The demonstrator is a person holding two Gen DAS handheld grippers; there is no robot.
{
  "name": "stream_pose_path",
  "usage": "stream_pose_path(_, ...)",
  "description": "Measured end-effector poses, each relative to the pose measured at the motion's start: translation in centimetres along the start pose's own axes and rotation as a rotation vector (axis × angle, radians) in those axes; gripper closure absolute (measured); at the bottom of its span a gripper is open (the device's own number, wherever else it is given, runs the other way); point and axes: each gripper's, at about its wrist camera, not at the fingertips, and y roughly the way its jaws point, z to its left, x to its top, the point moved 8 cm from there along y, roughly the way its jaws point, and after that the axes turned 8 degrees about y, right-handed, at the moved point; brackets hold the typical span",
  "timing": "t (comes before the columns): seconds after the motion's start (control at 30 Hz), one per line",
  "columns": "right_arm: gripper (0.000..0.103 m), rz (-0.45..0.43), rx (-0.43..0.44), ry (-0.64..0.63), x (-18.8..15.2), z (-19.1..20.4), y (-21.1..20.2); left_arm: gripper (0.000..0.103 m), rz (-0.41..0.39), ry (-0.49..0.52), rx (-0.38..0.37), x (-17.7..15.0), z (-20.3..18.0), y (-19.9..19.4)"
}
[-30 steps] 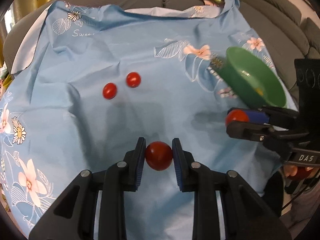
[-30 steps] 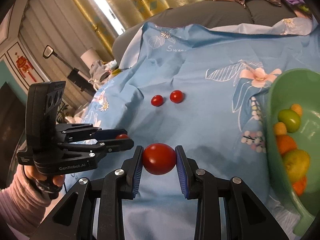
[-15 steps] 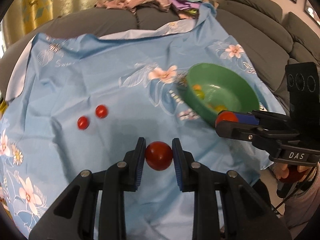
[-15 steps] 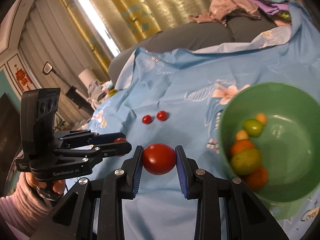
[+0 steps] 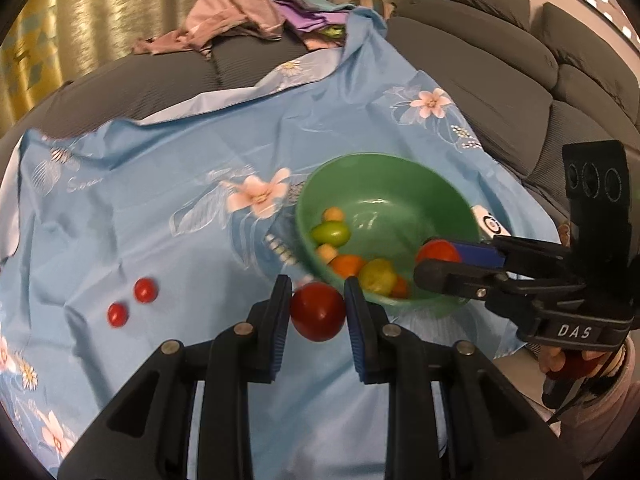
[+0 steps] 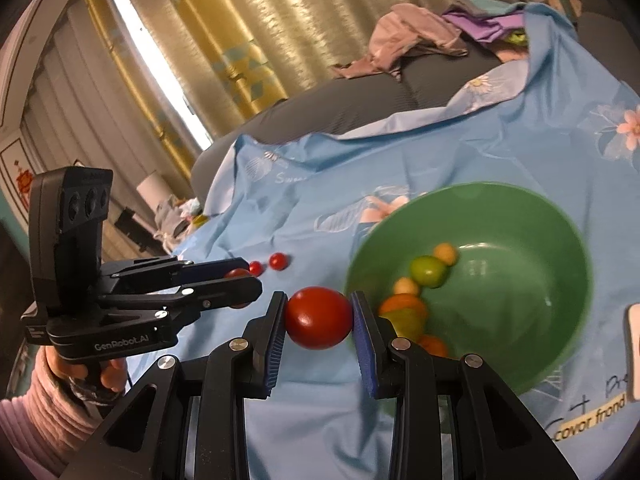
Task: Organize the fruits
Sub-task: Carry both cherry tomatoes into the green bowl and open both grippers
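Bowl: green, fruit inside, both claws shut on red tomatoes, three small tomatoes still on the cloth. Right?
Not quite: the left wrist view shows two small tomatoes on the cloth, not three. The rest holds: green bowl, left claw and right claw each shut on a tomato.

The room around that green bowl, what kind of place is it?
Most likely a home living room: a grey sofa wraps around the floral blue cloth, gold curtains hang behind, and loose clothes are piled on the sofa.
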Motion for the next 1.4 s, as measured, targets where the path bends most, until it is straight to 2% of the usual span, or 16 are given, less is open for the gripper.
stream_pose_path(0.23,0.069,-0.022,-0.017,0.04,0.5,-2.3,-0.9,0.076,0.017,0.039,-0.047,1.7,-2.4,2.5)
stream_pose_path(0.5,0.069,-0.026,-0.044,0.066,0.7,-4.2,-0.9,0.076,0.049,0.06,-0.083,2.0,-3.6,5.1)
stream_pose_path(0.9,0.069,-0.03,-0.123,0.054,0.9,-5.3,-0.7,0.076,0.107,0.069,-0.088,1.9,-3.8,7.8)
stream_pose_path(1.4,0.069,-0.017,-0.141,0.067,0.6,-5.9,-0.7,0.076,0.14,0.109,-0.07,1.8,-4.5,9.1)
